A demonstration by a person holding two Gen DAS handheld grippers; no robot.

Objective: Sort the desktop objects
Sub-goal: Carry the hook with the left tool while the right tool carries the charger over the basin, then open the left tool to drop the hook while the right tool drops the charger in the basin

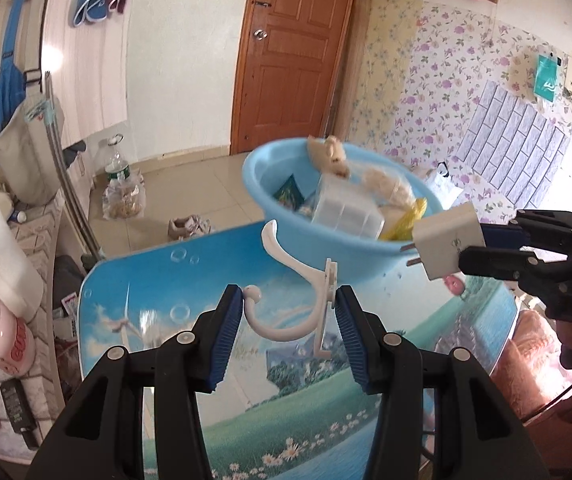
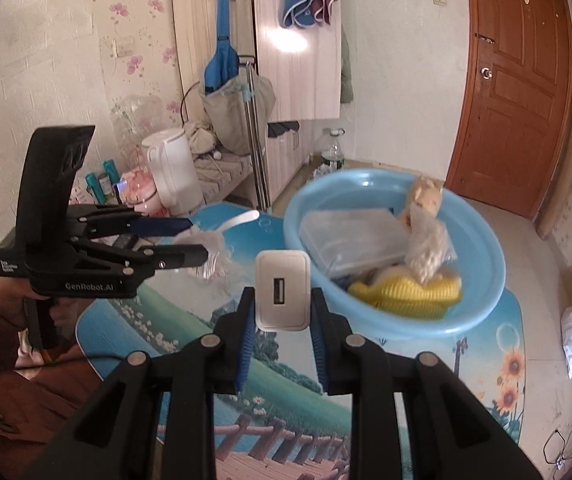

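- Between the blue-padded fingers of the left gripper (image 1: 289,312) sits one white plastic coat hook (image 1: 286,280), clamped across its width: the small knobbed end touches the left pad, the flat mounting plate presses against the right pad, and the long curved arm rises toward the far side, above the worktop (image 1: 133,280).
- Between the right gripper (image 2: 282,316) fingers stands one white USB charger (image 2: 283,290), grasped by its two sides, its single port facing the camera.
- Beyond both, at the far right of the picture-printed worktop, rests one light blue basin (image 2: 482,280).
- Counted inside the basin: one clear plastic box (image 2: 350,240), one yellow knitted piece (image 2: 406,292), one clear bag of pale material (image 2: 430,248) and one beige plush toy (image 2: 424,200).
- Only the left wrist view shows the charger's two metal prongs (image 1: 410,254) and a green packet (image 1: 290,194) in the basin.
- Only the right wrist view shows the person's hand (image 2: 13,300) in a reddish-brown sleeve gripping the left gripper's handle, and a white kettle (image 2: 173,172) on a shelf at the far left.
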